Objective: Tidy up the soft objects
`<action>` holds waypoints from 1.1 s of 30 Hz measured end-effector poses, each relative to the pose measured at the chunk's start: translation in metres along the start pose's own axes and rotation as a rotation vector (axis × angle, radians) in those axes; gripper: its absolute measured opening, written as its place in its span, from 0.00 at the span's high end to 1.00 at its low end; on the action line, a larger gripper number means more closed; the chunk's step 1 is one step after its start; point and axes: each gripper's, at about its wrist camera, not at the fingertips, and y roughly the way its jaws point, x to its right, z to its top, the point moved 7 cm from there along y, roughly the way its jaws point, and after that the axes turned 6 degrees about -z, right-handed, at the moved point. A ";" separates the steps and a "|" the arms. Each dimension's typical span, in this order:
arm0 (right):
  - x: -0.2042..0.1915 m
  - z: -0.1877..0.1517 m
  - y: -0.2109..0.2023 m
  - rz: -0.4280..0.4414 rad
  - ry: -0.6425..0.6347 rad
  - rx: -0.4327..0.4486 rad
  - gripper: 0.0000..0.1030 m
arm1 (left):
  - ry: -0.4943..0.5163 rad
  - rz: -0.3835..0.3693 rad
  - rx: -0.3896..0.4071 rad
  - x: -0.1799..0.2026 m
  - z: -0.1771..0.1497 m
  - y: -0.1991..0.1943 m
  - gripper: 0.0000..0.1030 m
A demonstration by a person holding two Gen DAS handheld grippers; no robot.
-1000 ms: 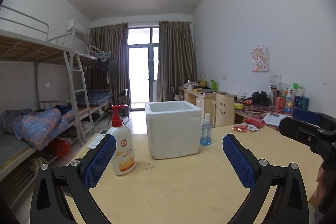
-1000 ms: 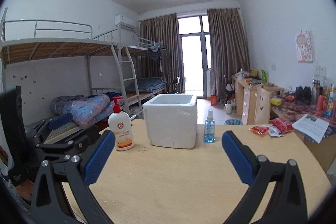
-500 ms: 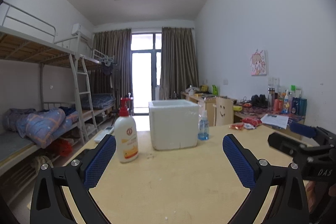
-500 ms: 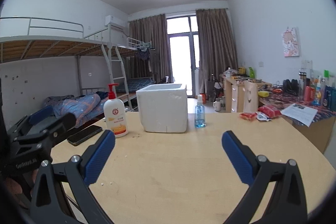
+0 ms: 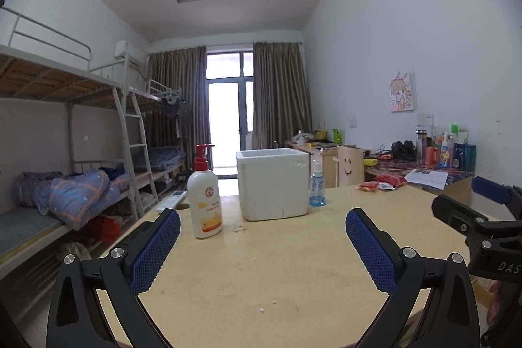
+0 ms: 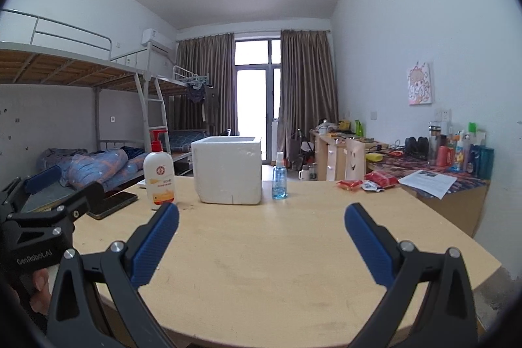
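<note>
Both tongs, left (image 5: 262, 245) and right (image 6: 261, 238), hang spread wide and empty above the bench (image 6: 277, 250). Red packets (image 6: 380, 179) lie far right, nearer the right tongs; the foam box (image 6: 228, 170) stands ahead.

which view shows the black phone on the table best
The right wrist view. The phone lies flat and in plain sight at the table's left edge, just left of the lotion bottle. In the left wrist view no phone is visible; by the lotion bottle only a white remote shows.
</note>
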 end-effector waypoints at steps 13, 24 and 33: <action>-0.006 -0.002 -0.003 0.025 0.005 -0.006 0.00 | 0.006 -0.023 -0.006 0.006 0.001 -0.008 0.01; -0.011 -0.006 0.000 0.021 -0.008 -0.019 0.00 | -0.020 -0.027 -0.056 -0.004 -0.010 0.003 0.01; -0.013 -0.007 -0.001 0.023 -0.017 -0.019 0.00 | -0.015 -0.022 -0.046 -0.004 -0.007 0.000 0.01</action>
